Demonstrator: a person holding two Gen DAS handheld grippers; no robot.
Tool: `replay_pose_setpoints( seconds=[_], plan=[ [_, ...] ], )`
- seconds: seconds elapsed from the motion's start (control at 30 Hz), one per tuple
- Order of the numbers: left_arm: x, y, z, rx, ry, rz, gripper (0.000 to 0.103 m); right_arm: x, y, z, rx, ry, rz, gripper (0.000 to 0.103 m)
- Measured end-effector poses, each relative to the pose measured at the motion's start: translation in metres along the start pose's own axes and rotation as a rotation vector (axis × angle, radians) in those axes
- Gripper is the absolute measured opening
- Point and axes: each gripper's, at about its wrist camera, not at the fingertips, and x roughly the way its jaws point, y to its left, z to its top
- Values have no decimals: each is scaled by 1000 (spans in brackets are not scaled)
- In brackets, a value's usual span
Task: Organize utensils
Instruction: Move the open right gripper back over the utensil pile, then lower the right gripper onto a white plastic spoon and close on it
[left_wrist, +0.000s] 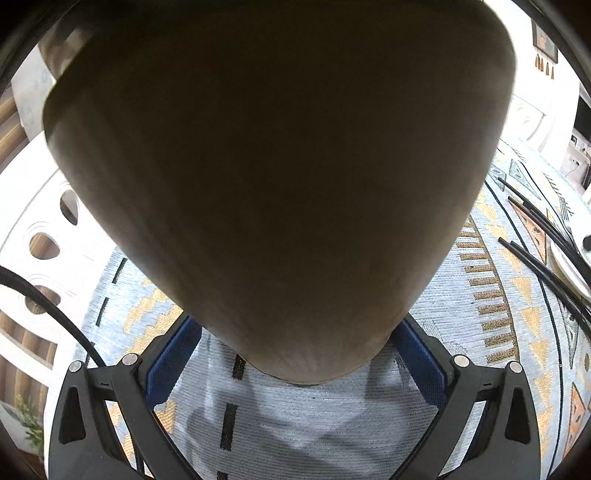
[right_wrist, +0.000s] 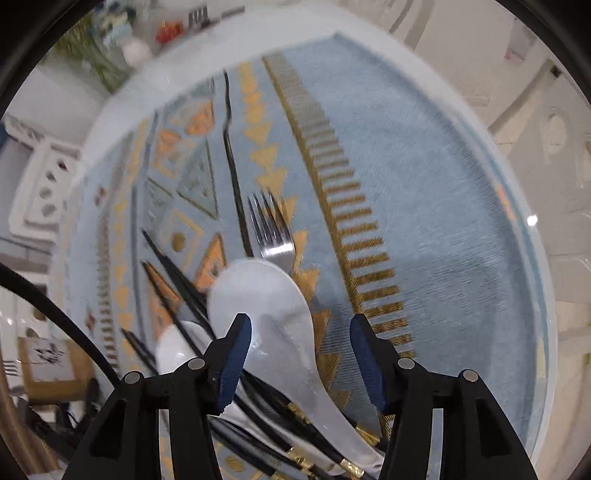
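Observation:
A large brown cup (left_wrist: 277, 166) fills the left wrist view, lifted above the patterned tablecloth (left_wrist: 480, 332). My left gripper (left_wrist: 295, 354) is shut on the cup's lower part, with a blue pad on each side. In the right wrist view, my right gripper (right_wrist: 301, 332) points steeply down over a pile of utensils and stands open. A white ceramic spoon (right_wrist: 273, 302) lies between its fingers, nearer the left pad and with a gap to the right one. A silver fork (right_wrist: 273, 236) lies just beyond the spoon. Black chopsticks (right_wrist: 173, 273) and a second white spoon (right_wrist: 177, 350) lie to the left.
The round table's white edge (right_wrist: 546, 295) curves along the right. A thin black stick (right_wrist: 231, 147) lies further out on the cloth. White cut-out chairs (right_wrist: 44, 184) stand around the table. More black chopsticks (left_wrist: 535, 229) and a white dish (left_wrist: 569, 258) show at the right of the left wrist view.

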Motion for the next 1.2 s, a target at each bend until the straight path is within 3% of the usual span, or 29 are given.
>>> replay_pose_setpoints(
  seconds=[0.07, 0.13, 0.23, 0.33, 0.73, 0.83, 1.2],
  plan=[
    [1, 0, 0, 0, 0, 0, 103, 6, 4, -5, -23, -21, -35, 54],
    [1, 0, 0, 0, 0, 0, 103, 3, 16, -8, -66, -64, -102, 46],
    [0, 1, 1, 1, -1, 1, 103, -1, 28, -14, -108, -90, -142, 24],
    [0, 0, 0, 2, -1, 2, 103, -6, 44, -22, -138, -108, -131, 15],
    [1, 1, -1, 3, -3, 5, 103, -10, 74, -40, -239, -80, -108, 15],
    [1, 1, -1, 3, -3, 6, 103, 3, 81, -37, -273, -1, -87, 17],
    [2, 3, -1, 4, -4, 7, 103, 12, 103, -35, -393, -4, -105, 17]
  ],
)
